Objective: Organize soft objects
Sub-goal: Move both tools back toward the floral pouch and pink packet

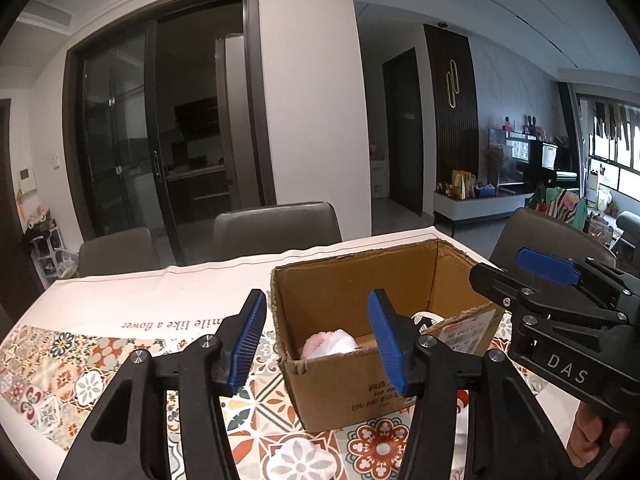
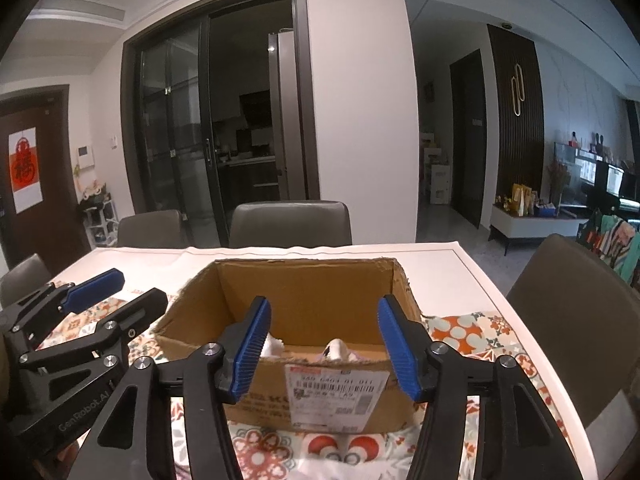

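Observation:
An open cardboard box (image 1: pixel 344 384) (image 2: pixel 272 400) stands on a patterned tablecloth (image 1: pixel 80 376). A fluffy pink-and-white soft thing (image 1: pixel 328 344) lies inside at its near wall. A second white soft item (image 1: pixel 426 318) lies further right in the box. From the right wrist only their white tops (image 2: pixel 336 350) peek over the rim. My left gripper (image 1: pixel 317 298) is open just before the box with nothing between its blue pads. My right gripper (image 2: pixel 324 302) is also open and empty, level with the box's near wall. Each gripper shows in the other's view (image 1: pixel 520 276) (image 2: pixel 128 290).
A shipping label (image 2: pixel 336 396) covers the box's near wall. Grey chairs (image 2: pixel 290 224) (image 2: pixel 576 312) stand at the far side and the right end of the table. The table's right edge (image 2: pixel 500 292) runs close to the box. A dark glass sliding door (image 2: pixel 216 120) is behind.

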